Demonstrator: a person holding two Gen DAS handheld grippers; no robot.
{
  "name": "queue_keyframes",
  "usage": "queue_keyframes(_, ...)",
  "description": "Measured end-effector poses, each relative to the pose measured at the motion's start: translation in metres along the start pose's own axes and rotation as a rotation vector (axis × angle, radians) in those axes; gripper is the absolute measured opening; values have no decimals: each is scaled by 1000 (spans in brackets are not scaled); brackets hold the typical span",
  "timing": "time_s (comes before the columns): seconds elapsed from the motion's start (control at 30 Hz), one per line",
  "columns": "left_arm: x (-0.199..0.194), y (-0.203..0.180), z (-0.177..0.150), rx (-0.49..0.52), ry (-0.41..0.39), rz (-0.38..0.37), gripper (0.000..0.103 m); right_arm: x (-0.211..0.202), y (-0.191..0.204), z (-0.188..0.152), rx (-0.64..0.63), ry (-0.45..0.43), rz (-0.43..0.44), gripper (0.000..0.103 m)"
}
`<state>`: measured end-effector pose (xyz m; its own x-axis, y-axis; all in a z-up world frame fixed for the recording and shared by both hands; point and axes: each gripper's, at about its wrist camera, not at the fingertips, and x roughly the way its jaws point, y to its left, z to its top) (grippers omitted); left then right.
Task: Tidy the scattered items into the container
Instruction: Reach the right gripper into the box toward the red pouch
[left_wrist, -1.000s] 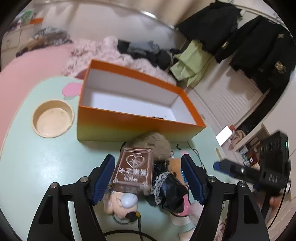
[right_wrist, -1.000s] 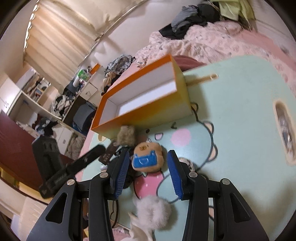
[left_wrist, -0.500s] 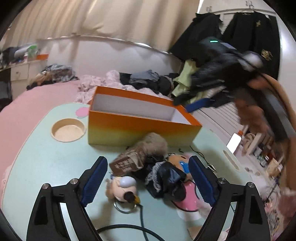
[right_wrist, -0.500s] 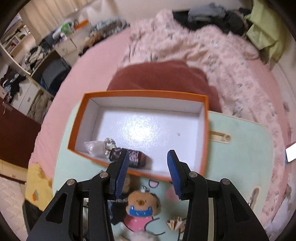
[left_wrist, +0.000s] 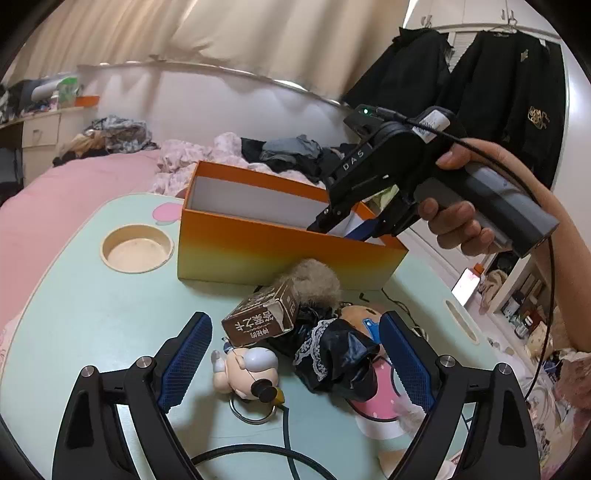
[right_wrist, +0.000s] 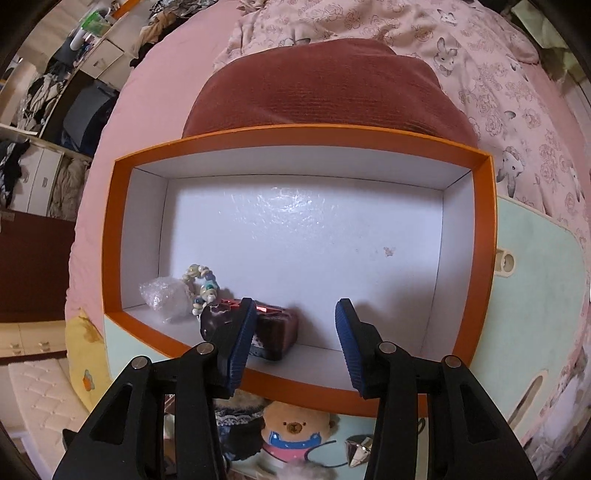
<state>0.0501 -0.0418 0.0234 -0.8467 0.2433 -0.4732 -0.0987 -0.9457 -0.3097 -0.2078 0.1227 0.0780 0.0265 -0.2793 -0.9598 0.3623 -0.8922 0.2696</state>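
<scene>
Setting, as I see it through both wrist cameras: a lived-in bedroom in a home. Evidence: a bed with a pink sheet (left_wrist: 70, 184) and a rumpled floral quilt (right_wrist: 480, 55); loose clothes heaped (left_wrist: 295, 151) along its far edge; black jackets (left_wrist: 509, 103) hung on hangers against a white wardrobe; pale curtains (left_wrist: 184, 33) above a white wall; drawers and shelves (right_wrist: 40, 173) crowded with clothing; a low mint-green cartoon table (left_wrist: 92, 302) standing on the bed, carrying plush toys (left_wrist: 243, 373).
</scene>
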Motion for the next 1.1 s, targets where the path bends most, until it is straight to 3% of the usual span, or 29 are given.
queue_keyframes(0.33,0,1,-1,-21,2,-1,92,7,9,9,31,24,69,46)
queue_keyframes(1.1,2,-2,-4,-27,4,0,92,18,52,14,-45,13,66,46)
